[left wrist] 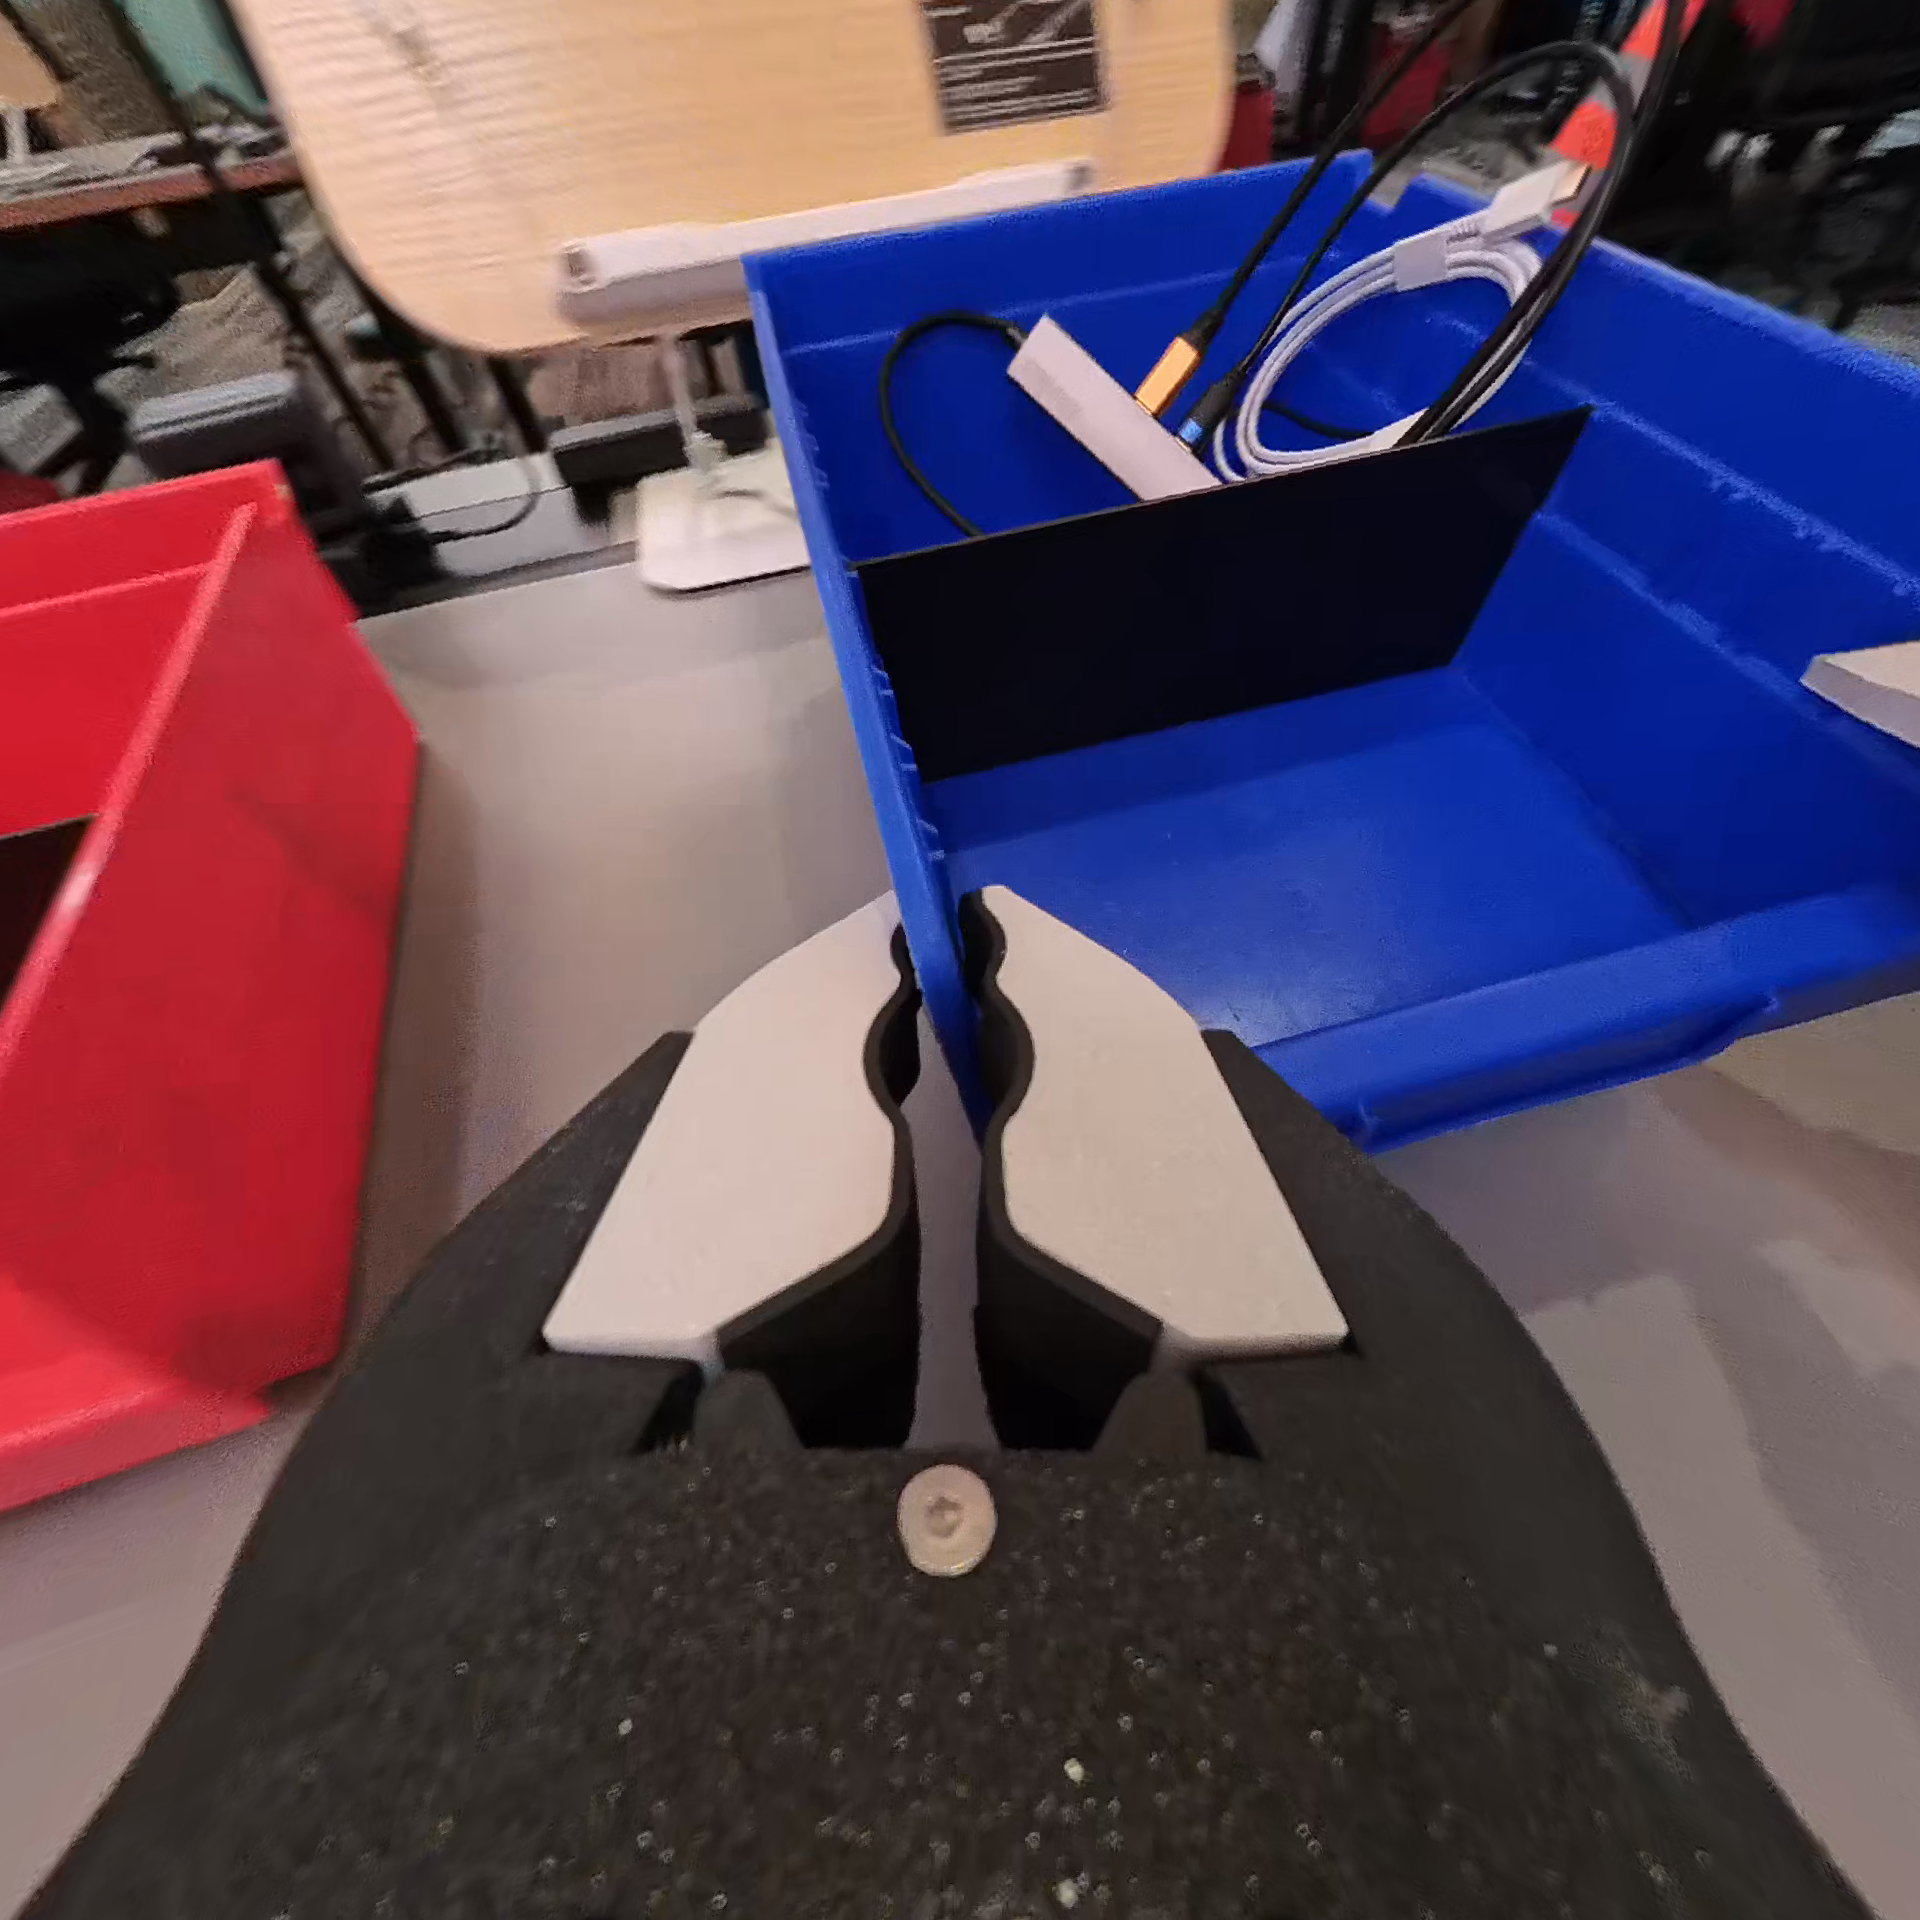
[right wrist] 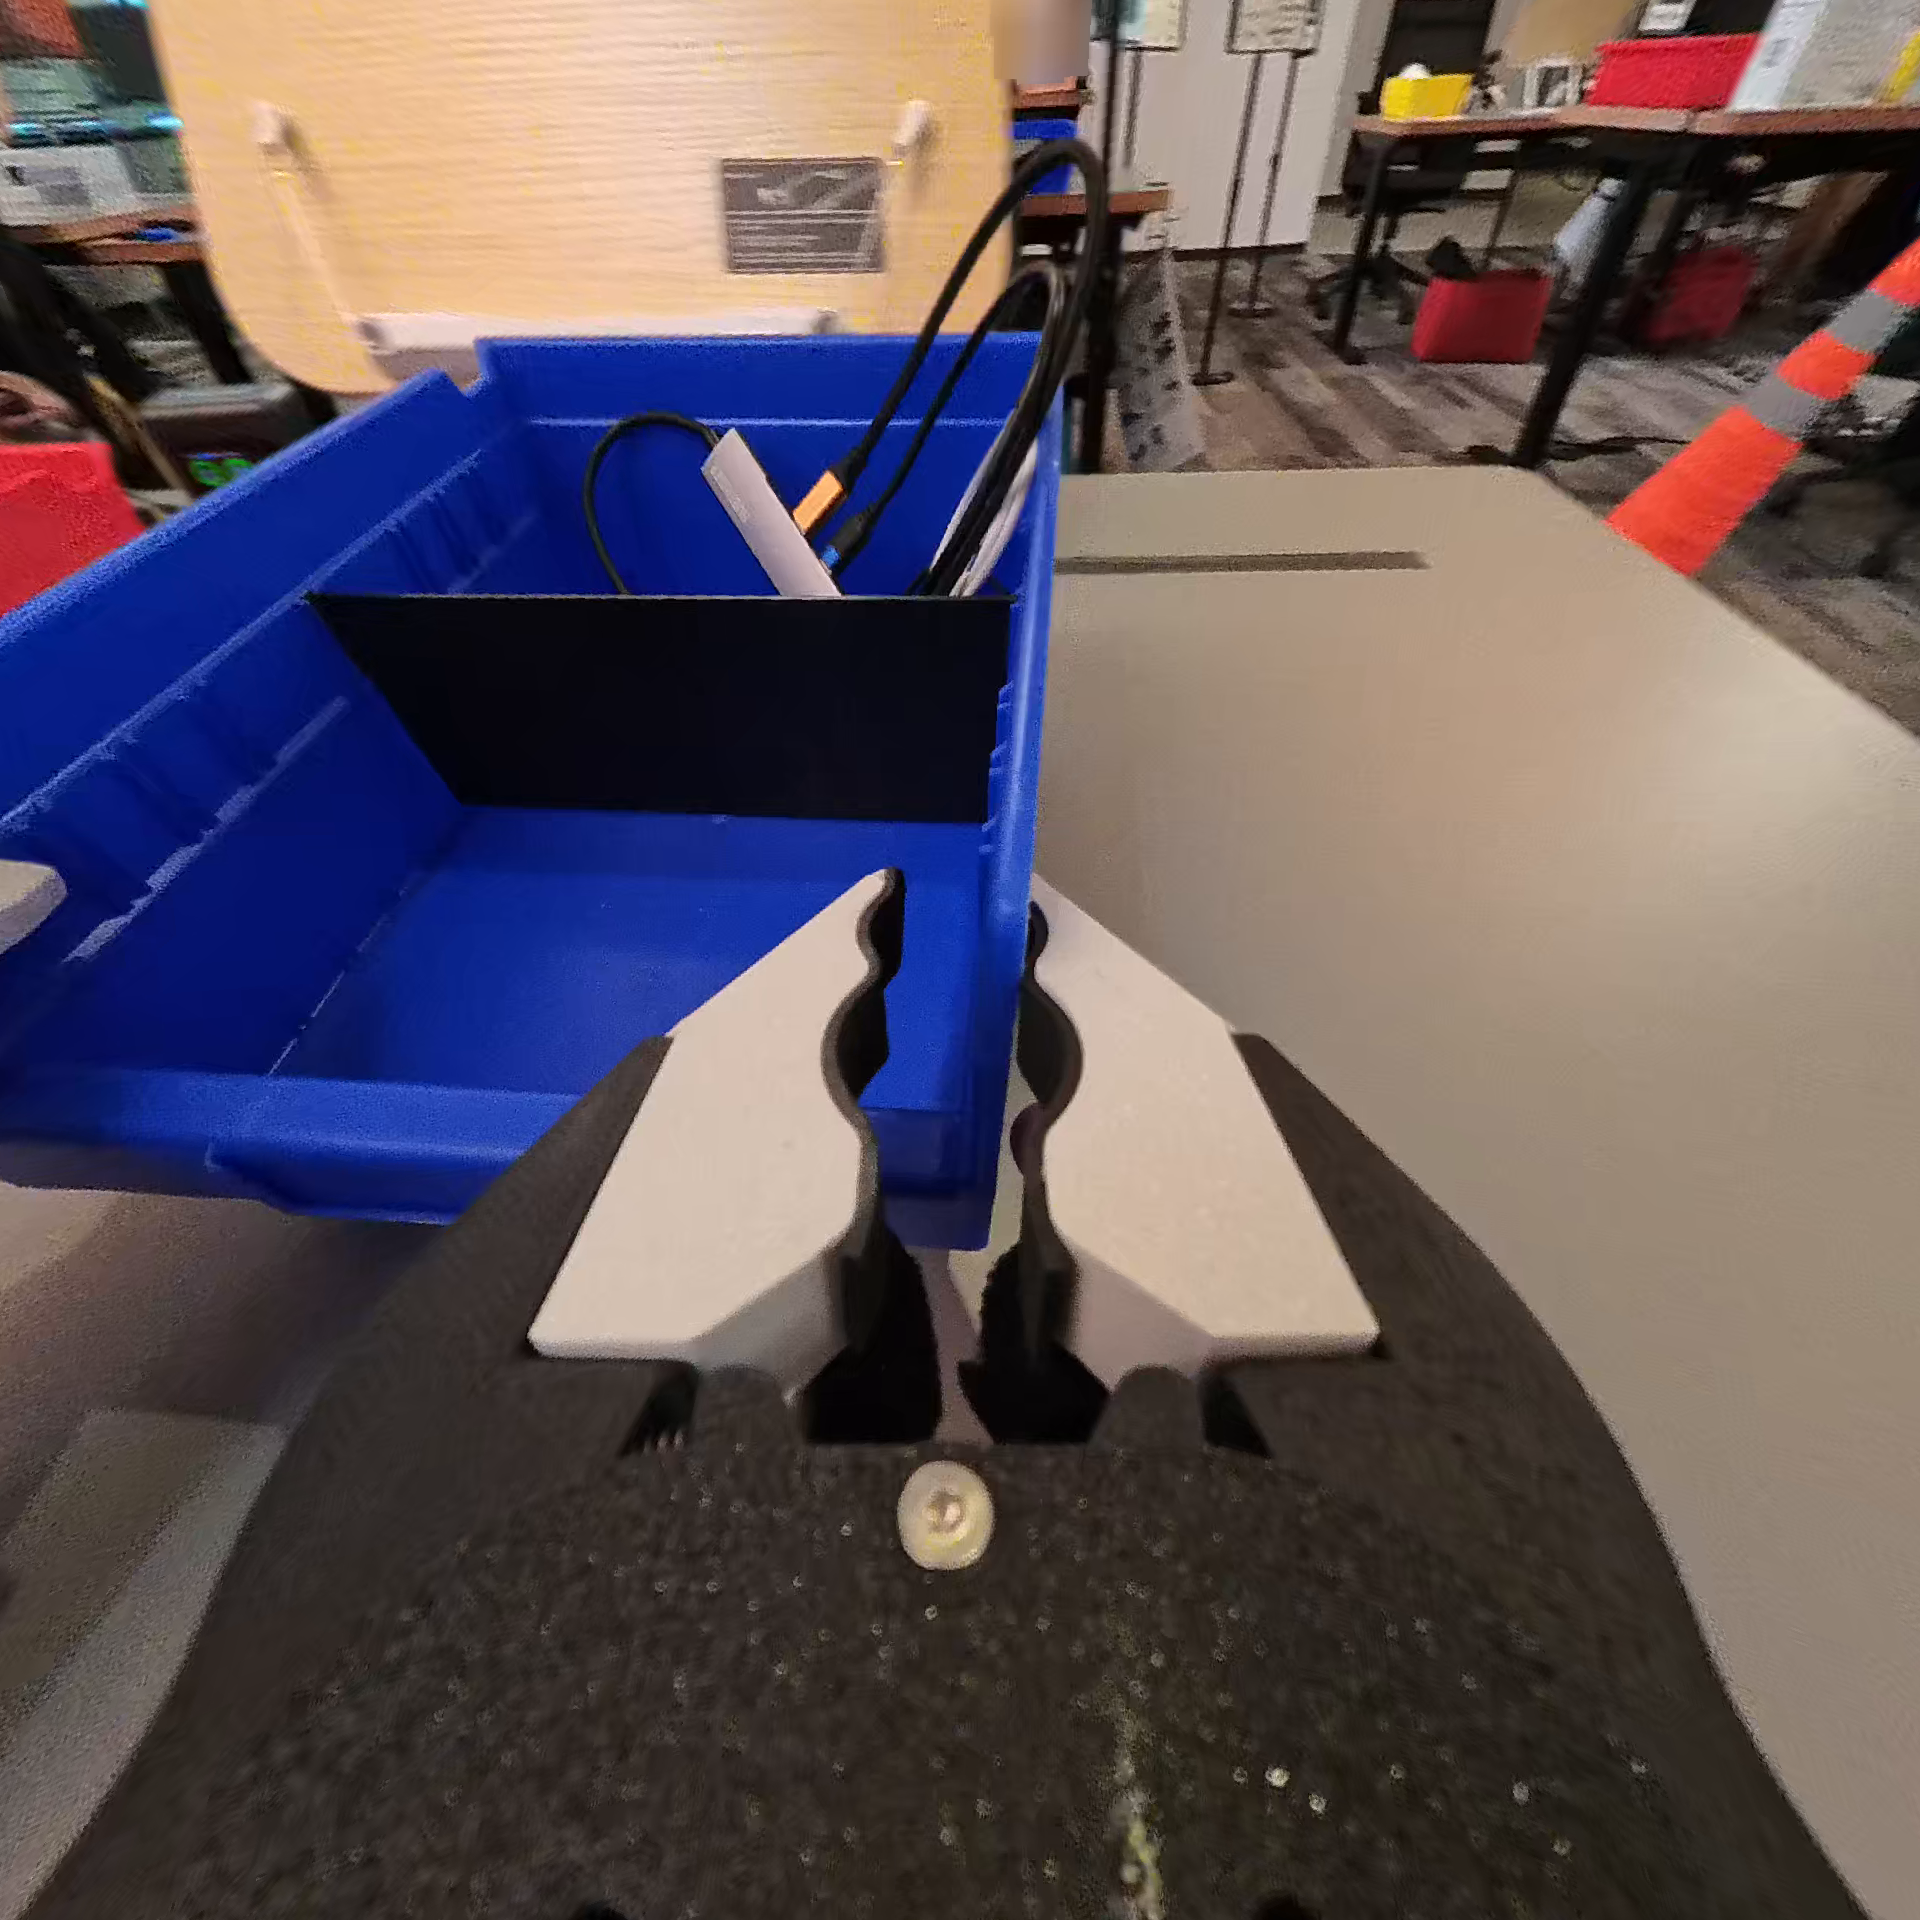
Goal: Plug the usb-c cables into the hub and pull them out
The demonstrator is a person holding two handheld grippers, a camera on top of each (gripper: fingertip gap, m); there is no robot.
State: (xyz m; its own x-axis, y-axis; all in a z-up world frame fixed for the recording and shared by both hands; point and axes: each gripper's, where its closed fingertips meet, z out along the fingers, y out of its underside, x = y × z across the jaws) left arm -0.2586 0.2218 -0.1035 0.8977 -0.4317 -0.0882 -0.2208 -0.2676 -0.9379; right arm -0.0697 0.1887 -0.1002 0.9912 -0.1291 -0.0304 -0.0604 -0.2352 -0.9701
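Lying in the blue bin's far compartment, hub well beyond both jaws.

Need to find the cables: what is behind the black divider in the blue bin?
Behind the black divider: a silver hub, black cables and a coiled white cable. The divider hides the hub's lower end and that compartment's floor.

The blue bin looks like moulded plastic with a slight sheen, its floor faintly scuffed; its divider is a flat, matt black sheet. The red bin is smooth plastic too. The hub has a pale, satin metallic finish, and one plug has a shiny orange metallic shell. The white cable looks smooth and rubbery. The left gripper and right gripper have matt, grainy grey fingers on rough, speckled black bodies. The counter is matt grey.
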